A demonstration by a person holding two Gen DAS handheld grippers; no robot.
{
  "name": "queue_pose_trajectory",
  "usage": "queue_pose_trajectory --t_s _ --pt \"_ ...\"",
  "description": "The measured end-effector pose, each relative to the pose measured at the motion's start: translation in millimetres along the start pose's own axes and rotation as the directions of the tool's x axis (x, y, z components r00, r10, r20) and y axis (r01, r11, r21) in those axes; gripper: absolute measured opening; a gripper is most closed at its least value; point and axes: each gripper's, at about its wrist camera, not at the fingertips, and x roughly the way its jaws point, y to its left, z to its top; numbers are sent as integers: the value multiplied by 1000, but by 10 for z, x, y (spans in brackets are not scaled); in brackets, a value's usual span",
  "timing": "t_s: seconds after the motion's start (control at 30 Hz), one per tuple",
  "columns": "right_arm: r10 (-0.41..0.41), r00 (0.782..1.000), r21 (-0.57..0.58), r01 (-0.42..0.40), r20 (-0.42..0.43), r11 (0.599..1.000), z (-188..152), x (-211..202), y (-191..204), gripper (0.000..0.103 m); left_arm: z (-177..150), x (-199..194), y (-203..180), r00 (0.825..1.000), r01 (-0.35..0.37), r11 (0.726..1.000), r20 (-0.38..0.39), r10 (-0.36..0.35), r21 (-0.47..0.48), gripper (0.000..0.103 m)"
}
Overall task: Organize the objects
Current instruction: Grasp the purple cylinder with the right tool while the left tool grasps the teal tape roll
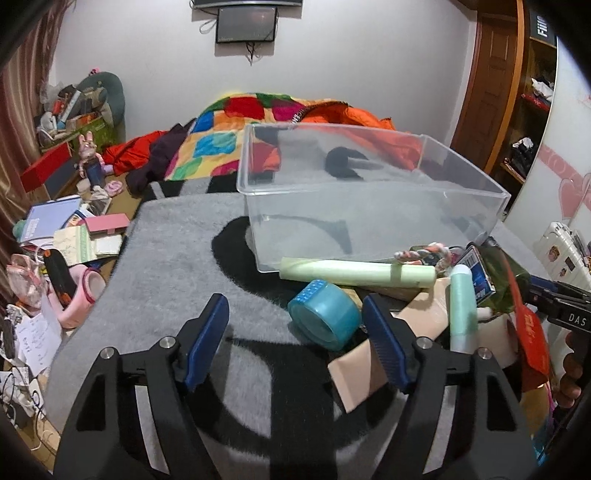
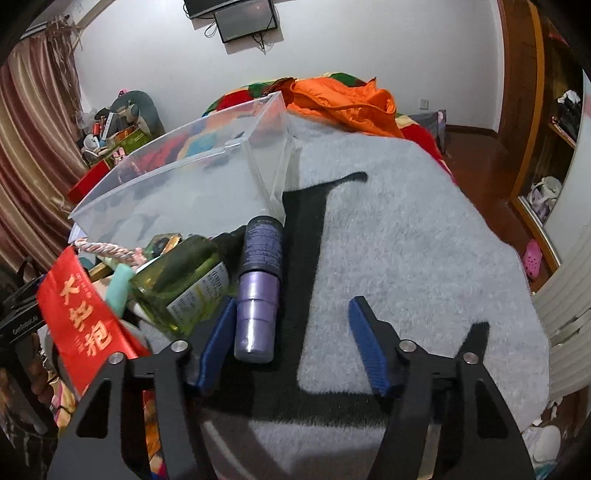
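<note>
bedroom, white wall, dark screen (image 1: 246,24) at top centre, curtain (image 2: 29,155) at left edge, wooden door (image 1: 491,85) upper right. grey fuzzy blanket (image 1: 177,251) with black shapes covers the bed, patchwork quilt (image 1: 229,125) and orange jacket (image 2: 343,103) behind it. clear bin (image 1: 369,199) sits centre of the left view, looks empty. just in front of it a pile: green roll (image 1: 354,273) lying flat, teal tape (image 1: 325,314) on its side, mint tube (image 1: 461,306), olive bottle (image 2: 181,280), purple bottle (image 2: 260,280), red packet (image 2: 81,317) with chinese print. left gripper (image 1: 295,332) spread wide, holding nothing, tape just by its right finger. right gripper (image 2: 291,339) spread wide, nothing held, purple bottle lies beside its left finger. floor clutter (image 1: 70,236) at left of the left view.
</note>
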Motion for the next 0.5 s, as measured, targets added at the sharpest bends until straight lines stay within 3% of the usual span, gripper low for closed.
queue_pose_trajectory --t_s 0.17,0.4,0.5 --pt "-6 1000 -19 6 -7 1000 47 31 50 55 37 31 69 999 44 999 7 -44 -9 73" --pt "-6 1000 -13 6 -22 1000 157 104 56 42 46 31 98 997 82 996 13 -82 19 63" --pt "-9 999 -8 9 -38 1000 206 147 54 42 62 48 87 995 104 994 8 -104 26 59"
